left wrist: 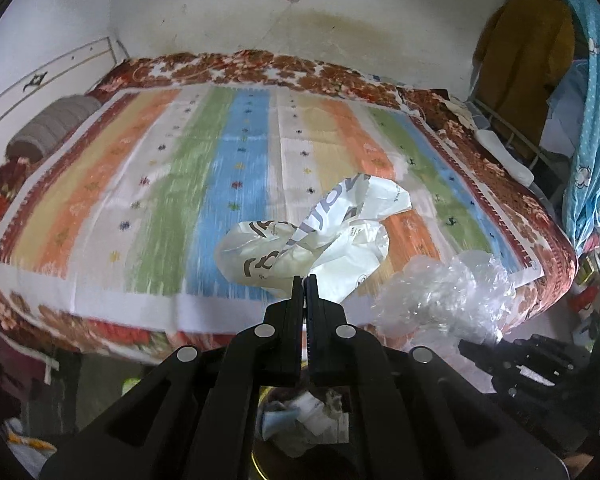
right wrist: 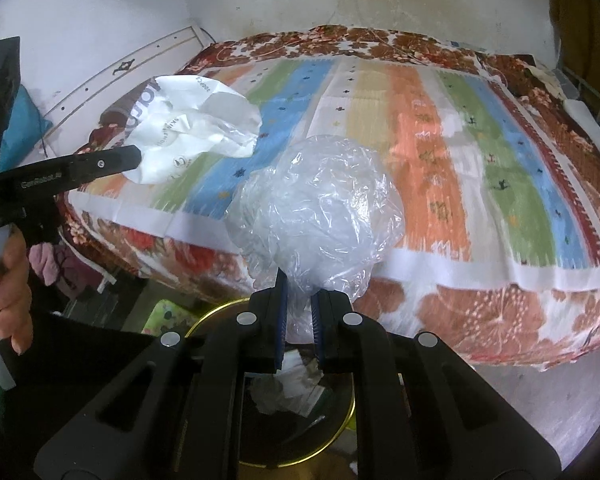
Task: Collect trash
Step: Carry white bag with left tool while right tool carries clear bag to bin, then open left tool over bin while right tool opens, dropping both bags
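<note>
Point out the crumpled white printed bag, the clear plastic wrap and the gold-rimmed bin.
Crumpled white printed bag [left wrist: 300, 240], left wrist view, its middle.
Clear plastic wrap [right wrist: 320, 212], right wrist view, its bulge.
Gold-rimmed bin [right wrist: 350, 420], right wrist view, right rim.

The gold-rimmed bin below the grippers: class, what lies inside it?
Inside the bin, crumpled white paper and plastic scraps show; the right gripper covers the rest.

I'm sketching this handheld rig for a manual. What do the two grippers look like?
Both are matte black plastic with angular linkage arms and round silver pivot pins. The right gripper has blue pads lining its fingers. The left gripper carries small white lettering on its side, too blurred to read.
</note>
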A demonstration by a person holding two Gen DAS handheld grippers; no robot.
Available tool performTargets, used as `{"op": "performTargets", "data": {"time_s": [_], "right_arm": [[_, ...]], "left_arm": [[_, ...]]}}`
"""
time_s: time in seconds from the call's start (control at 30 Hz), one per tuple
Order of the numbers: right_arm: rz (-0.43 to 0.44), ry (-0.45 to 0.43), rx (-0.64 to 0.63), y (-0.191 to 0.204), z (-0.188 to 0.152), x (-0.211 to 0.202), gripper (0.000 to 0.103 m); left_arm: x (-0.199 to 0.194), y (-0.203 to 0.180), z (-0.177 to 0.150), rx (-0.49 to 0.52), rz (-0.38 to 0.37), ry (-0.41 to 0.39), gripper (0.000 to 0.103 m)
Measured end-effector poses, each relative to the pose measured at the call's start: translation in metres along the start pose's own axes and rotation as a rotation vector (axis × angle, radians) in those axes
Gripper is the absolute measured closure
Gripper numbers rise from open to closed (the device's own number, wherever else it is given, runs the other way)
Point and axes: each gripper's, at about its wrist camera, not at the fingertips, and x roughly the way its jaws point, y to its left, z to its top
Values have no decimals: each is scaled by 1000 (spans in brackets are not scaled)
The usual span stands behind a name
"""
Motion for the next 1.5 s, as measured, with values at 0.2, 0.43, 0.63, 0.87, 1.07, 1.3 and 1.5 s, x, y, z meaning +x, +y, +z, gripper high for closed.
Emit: {"op": "performTargets", "data": {"time_s": [0.2, 0.43, 0.63, 0.87, 1.07, 1.3, 1.5], "right_arm": [[20, 29, -6, 11, -25, 0, 93], [17, 97, 14, 10, -52, 7, 93], [3, 167, 27, 11, -72, 17, 93], [17, 297, 52, 16, -102, 40, 93], [35, 368, 97, 14, -115, 57, 93], [25, 428, 117, 13, -121, 78, 91], [45, 458, 184, 3, -119, 95, 62]], "left_arm": [[-7, -2, -32, -42, -34, 32, 102], [-4, -6, -72, -56, -7, 99, 102], [1, -12, -90, -45, 30, 130, 102], [12, -13, -106, -45, 56, 188, 102], [32, -3, -116, -108, 50, 284, 102], [60, -1, -133, -167, 49, 401, 99], [77, 10, -135, -255, 28, 456, 77]]}}
